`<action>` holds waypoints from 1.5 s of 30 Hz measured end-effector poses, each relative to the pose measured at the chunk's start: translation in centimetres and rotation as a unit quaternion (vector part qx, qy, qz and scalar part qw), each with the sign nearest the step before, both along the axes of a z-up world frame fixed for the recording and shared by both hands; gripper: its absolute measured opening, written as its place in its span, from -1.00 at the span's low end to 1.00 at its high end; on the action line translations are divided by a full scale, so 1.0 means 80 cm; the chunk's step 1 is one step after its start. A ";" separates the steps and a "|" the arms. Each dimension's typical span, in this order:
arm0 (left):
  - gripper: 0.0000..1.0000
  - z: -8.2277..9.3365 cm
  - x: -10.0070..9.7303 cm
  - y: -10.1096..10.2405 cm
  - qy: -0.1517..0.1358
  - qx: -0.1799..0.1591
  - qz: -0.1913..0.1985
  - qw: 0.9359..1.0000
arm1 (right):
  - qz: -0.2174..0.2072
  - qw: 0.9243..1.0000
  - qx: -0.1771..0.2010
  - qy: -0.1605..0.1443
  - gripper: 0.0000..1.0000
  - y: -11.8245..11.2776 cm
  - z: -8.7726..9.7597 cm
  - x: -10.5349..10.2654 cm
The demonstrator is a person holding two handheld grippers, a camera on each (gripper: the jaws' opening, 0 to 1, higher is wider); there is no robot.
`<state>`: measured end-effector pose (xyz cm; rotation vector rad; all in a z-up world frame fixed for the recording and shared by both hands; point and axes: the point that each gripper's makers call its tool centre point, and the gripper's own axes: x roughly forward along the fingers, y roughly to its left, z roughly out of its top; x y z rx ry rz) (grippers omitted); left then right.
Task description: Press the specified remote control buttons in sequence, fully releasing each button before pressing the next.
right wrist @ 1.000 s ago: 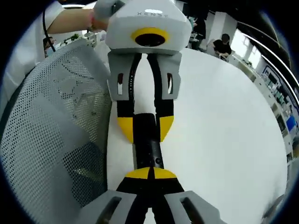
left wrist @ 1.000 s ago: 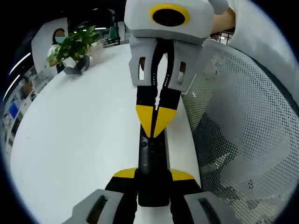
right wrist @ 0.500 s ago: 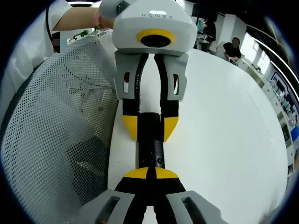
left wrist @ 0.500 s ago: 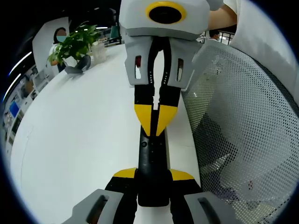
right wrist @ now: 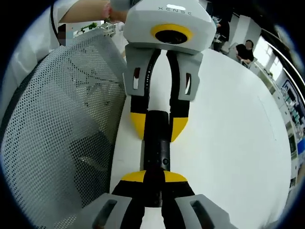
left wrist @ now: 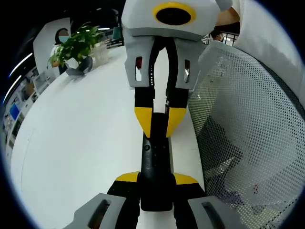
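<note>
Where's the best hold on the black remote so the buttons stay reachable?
By its long side edges at the button-free end, coming in endwise along its length: the remote is a slim bar, and the left claw already clamps it so, top face clear.

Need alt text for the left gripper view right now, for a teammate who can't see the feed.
A slim black remote control lies on a white table, clamped at its near end by the left tool. The right tool meets its far end, tips slightly parted. A white mesh chair back stands beside; a potted green plant sits far off.
</note>
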<state>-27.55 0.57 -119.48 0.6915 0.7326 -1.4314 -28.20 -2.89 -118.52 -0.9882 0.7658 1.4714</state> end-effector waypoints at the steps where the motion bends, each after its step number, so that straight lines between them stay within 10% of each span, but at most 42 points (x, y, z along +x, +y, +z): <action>1: -0.51 0.000 0.000 0.000 0.000 0.000 0.000 1.000 | -0.003 1.000 0.001 0.003 -0.84 0.001 0.000 0.000; 45: -0.51 0.001 -0.002 -0.002 0.000 0.037 -0.017 0.999 | 0.000 1.000 0.016 -0.012 -0.91 -0.006 0.000 0.003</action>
